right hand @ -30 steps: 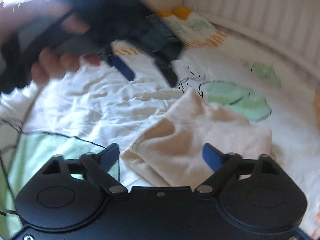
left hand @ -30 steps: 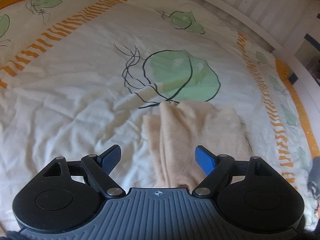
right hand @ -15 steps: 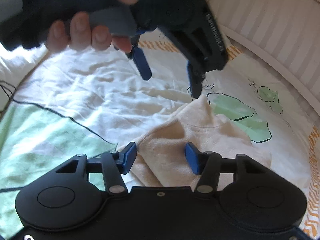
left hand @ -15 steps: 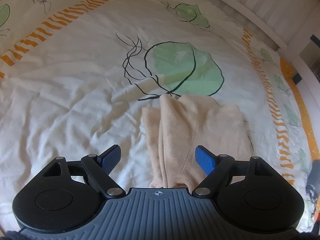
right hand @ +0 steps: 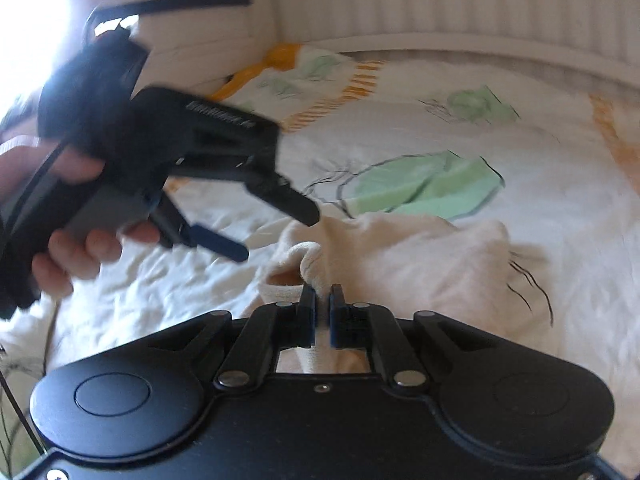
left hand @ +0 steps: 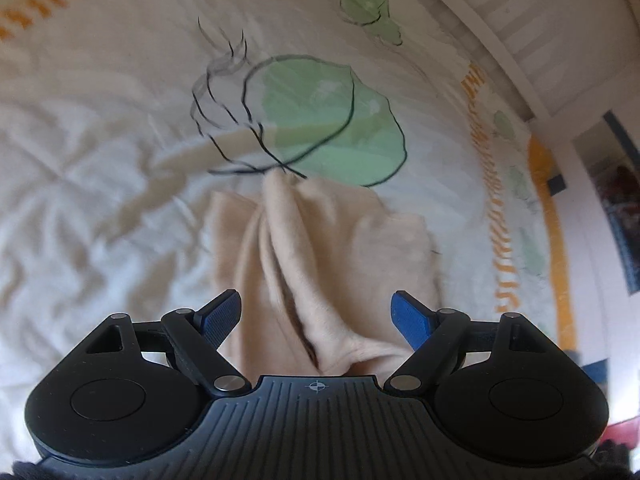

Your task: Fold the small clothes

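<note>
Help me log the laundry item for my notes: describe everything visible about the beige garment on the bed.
The beige garment is a small, soft, fleecy-looking piece lying rumpled on the leaf-print bedcover, bunched into lengthwise folds with a raised ridge along its middle. The right gripper is shut on a pinched fold at its near edge. The left gripper hangs open above it, without touching. What kind of garment it is cannot be told.

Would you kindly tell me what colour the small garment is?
Pale beige garment, plain, clearest in the left wrist view.
</note>
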Available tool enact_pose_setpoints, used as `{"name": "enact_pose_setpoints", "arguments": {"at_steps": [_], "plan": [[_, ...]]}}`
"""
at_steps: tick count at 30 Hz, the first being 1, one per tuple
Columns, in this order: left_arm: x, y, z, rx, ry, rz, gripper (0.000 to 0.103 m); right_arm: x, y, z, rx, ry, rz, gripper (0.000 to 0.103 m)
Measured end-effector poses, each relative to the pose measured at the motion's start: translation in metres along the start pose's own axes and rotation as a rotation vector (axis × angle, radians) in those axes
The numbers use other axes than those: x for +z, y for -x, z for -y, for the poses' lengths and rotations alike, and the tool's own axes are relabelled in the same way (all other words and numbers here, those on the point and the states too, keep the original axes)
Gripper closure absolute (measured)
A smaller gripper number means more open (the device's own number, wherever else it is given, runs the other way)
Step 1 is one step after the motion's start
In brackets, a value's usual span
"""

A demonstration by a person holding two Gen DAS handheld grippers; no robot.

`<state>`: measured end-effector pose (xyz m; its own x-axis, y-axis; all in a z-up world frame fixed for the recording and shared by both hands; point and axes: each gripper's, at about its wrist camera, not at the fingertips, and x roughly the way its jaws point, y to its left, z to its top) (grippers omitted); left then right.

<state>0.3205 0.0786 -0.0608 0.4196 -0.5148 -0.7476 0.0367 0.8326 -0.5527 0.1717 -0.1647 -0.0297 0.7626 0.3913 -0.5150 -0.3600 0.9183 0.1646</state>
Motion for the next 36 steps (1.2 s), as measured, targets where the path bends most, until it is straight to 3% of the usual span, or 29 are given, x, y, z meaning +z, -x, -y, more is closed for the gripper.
{"name": "enact_pose_setpoints", "arguments": {"at_steps": [6, 11, 13, 14, 15, 22, 25, 29, 31, 33, 35, 36], "plan": [[0.007, -0.028, 0.001, -0.030, 0.046, -0.029, 0.021, -0.003, 0.004, 0.010, 0.004, -0.027, 0.002, 0.092], [0.014, -0.043, 0.008, -0.035, 0.011, -0.017, 0.026, -0.007, 0.005, -0.001, 0.014, 0.020, 0.004, 0.092], [0.014, -0.045, 0.011, -0.023, -0.029, 0.013, 0.051, -0.007, 0.005, -0.007, 0.022, 0.041, 0.005, 0.092], [0.014, -0.046, 0.012, 0.003, -0.046, 0.018, 0.074, -0.008, 0.006, -0.011, 0.024, 0.055, 0.006, 0.092], [0.014, -0.047, 0.014, 0.041, -0.061, 0.021, 0.090, -0.008, 0.006, -0.014, 0.027, 0.068, 0.008, 0.092], [0.001, -0.006, 0.012, 0.024, -0.191, 0.121, 0.092, -0.008, 0.009, -0.037, 0.083, 0.109, 0.014, 0.092], [-0.002, -0.007, -0.007, 0.047, -0.155, 0.107, 0.092, -0.018, -0.004, -0.053, 0.088, 0.166, -0.019, 0.092], [-0.006, -0.028, -0.026, 0.094, -0.158, 0.070, 0.089, -0.038, -0.038, -0.061, 0.105, 0.189, -0.127, 0.089], [-0.008, -0.033, -0.030, 0.108, -0.162, 0.090, 0.082, -0.047, -0.043, -0.061, 0.113, 0.194, -0.151, 0.080], [-0.007, -0.031, -0.033, 0.117, -0.153, 0.117, 0.069, -0.048, -0.035, -0.057, 0.159, 0.182, -0.142, 0.078], [-0.006, -0.026, -0.036, 0.139, -0.147, 0.142, 0.065, -0.047, -0.023, -0.052, 0.195, 0.172, -0.136, 0.070], [-0.005, -0.022, -0.036, 0.154, -0.148, 0.162, 0.065, -0.047, -0.017, -0.048, 0.214, 0.167, -0.129, 0.056]]}}
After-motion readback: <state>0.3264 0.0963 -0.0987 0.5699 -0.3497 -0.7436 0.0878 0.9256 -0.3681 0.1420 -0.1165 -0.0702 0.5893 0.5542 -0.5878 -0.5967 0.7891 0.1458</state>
